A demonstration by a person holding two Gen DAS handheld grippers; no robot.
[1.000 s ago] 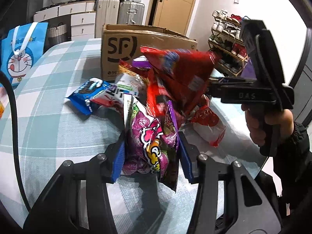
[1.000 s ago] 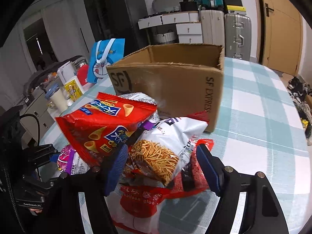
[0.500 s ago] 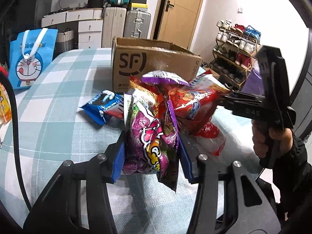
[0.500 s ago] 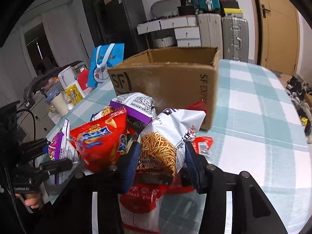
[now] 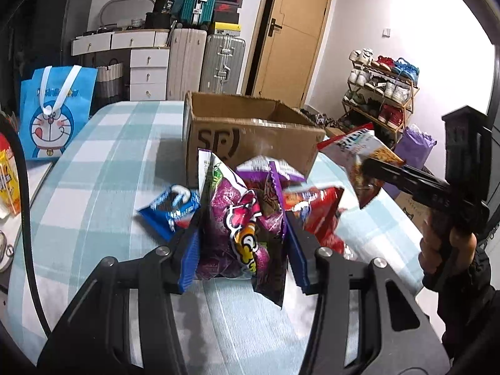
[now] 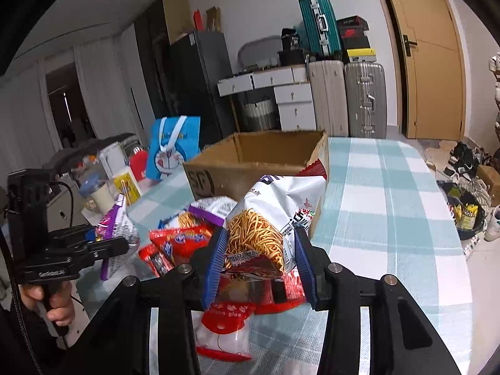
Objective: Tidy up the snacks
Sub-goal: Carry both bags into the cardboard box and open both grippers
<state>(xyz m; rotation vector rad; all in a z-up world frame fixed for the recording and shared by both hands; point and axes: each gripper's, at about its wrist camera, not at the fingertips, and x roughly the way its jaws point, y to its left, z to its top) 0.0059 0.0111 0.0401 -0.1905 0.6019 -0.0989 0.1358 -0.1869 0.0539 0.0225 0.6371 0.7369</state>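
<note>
My left gripper is shut on a purple snack bag, held upright above the checked table. My right gripper is shut on a white bag of noodle sticks, lifted off the pile; it also shows at the right of the left wrist view. An open SF cardboard box stands just behind the pile. A red chip bag, a blue cookie pack and a purple-edged bag lie on the table. The left gripper with its purple bag appears in the right wrist view.
A blue Doraemon bag stands at the table's far left. A red and white balloon-glue pack lies under my right gripper. Cups and a yellow carton sit on a side counter. Suitcases, drawers and a shoe rack stand beyond the table.
My right gripper closed on the white noodle bag and lifted it. The red chip bag dropped onto the pile. My left gripper rose with the purple bag.
</note>
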